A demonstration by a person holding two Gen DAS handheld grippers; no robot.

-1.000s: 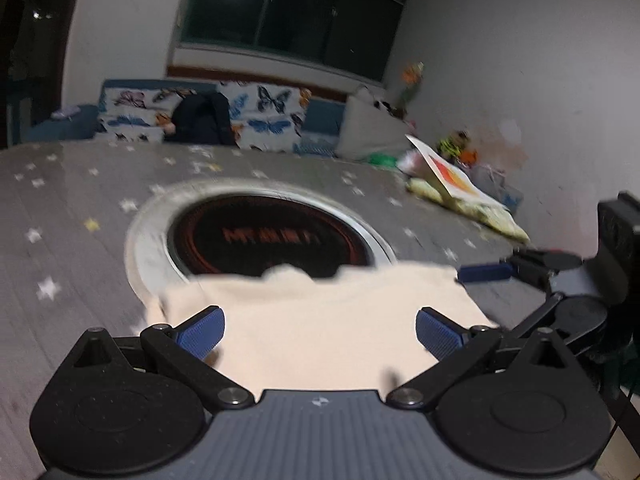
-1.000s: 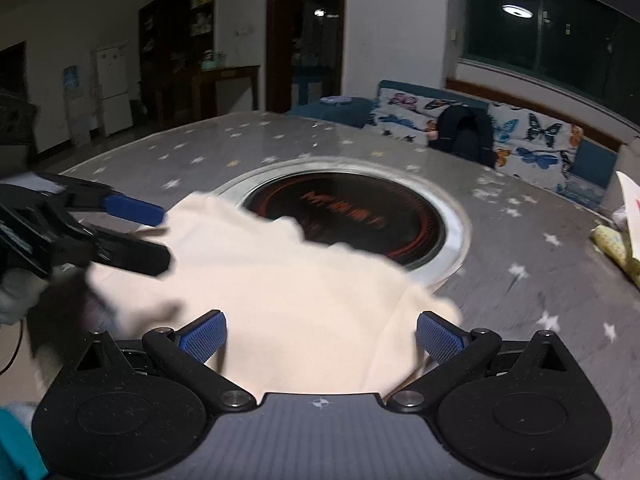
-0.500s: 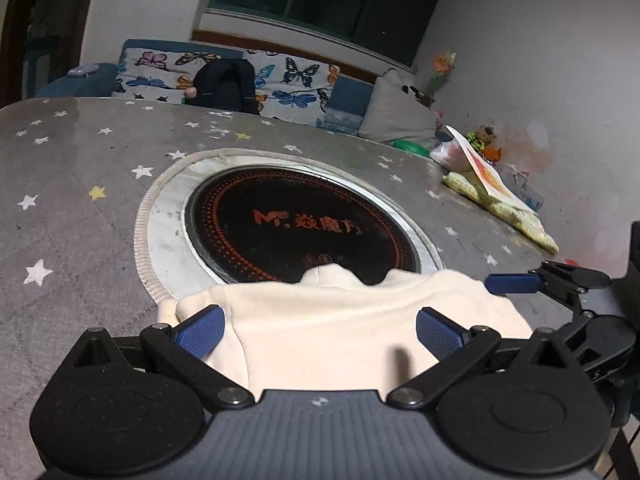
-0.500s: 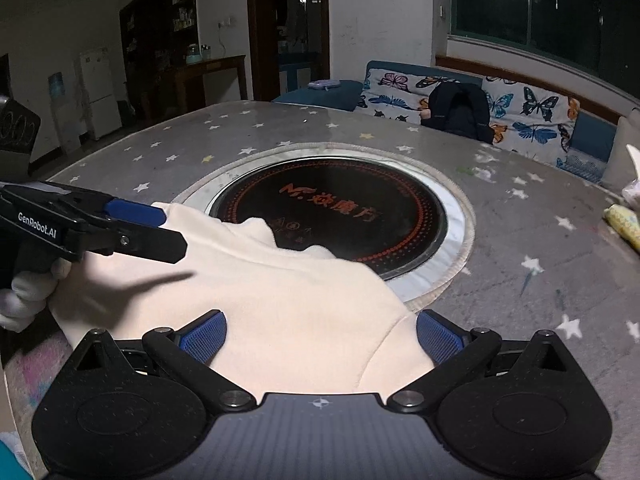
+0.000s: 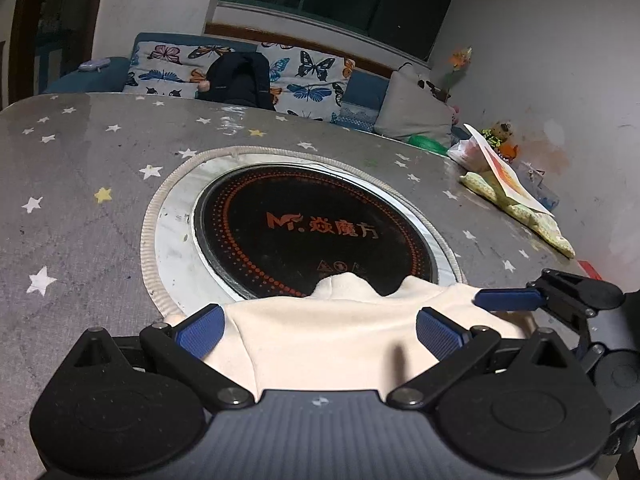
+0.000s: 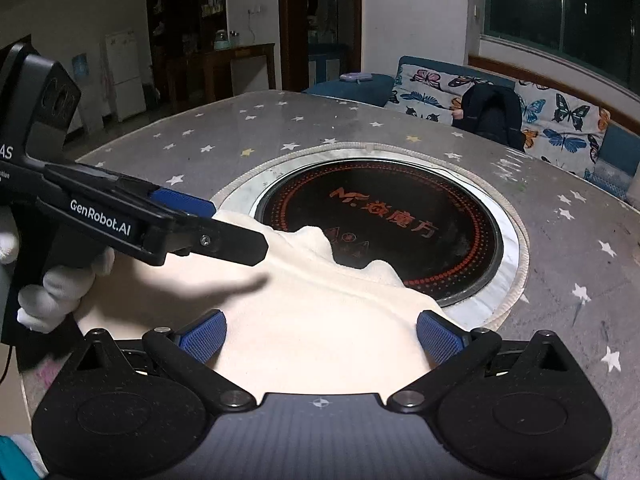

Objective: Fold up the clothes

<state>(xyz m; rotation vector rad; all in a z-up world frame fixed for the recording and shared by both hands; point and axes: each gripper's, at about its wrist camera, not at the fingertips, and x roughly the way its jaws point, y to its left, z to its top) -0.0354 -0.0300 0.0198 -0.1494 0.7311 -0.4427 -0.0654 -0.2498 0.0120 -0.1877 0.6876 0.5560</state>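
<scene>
A cream garment lies flat on the near edge of the grey star-patterned table, its collar edge reaching onto the black round cooktop. It also shows in the right wrist view. My left gripper is open, its blue pads wide apart over the garment's left part. My right gripper is open over the garment's right part. Each gripper shows in the other's view: the right one at the right, the left one at the left, held by a white-gloved hand.
A steel ring rims the cooktop. A yellow-green cloth with a paper sheet lies at the table's far right. A butterfly-print sofa with a black backpack stands behind the table.
Both grippers have come lower and closer to the table. The garment has settled flat, nearer the table's front edge, and more of the cooktop shows.
</scene>
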